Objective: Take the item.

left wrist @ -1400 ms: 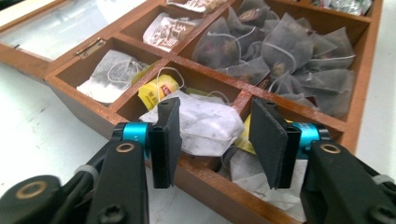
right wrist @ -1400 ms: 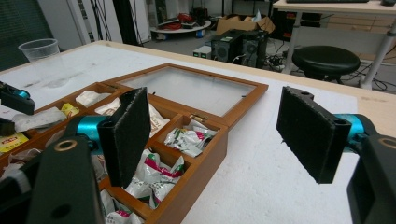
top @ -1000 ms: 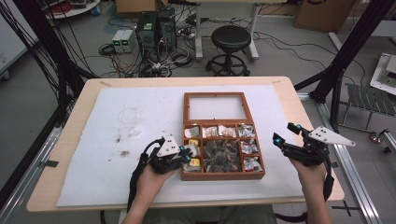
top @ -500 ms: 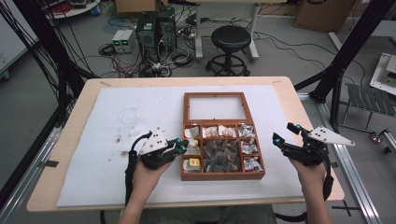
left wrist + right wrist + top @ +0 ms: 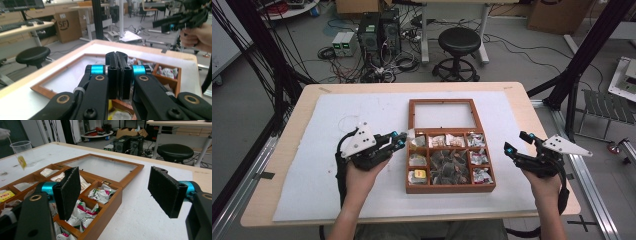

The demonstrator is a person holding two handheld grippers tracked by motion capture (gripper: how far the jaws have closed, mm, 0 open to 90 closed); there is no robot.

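Left gripper (image 5: 401,140) clamped on a white tea bag (image 5: 410,133) above the far-left corner of the compartmented wooden tea box (image 5: 450,187) mid-bench, right gripper (image 5: 518,144) wide and empty right of it; bag picked, placement pending.

We think this is a lab or a workshop where machines get tested, not a home. Far behind the wooden table (image 5: 532,150) we see black computer boxes (image 5: 379,32) on the grey floor with lots of tangled cables (image 5: 392,62) around them, a round black stool (image 5: 459,40), and cardboard boxes (image 5: 557,15) by the far wall. Tall black metal poles (image 5: 584,55) stand at the left and right of the table, and in the left gripper view we see a long desk (image 5: 22,28) with a keyboard and a screen far off on the left.
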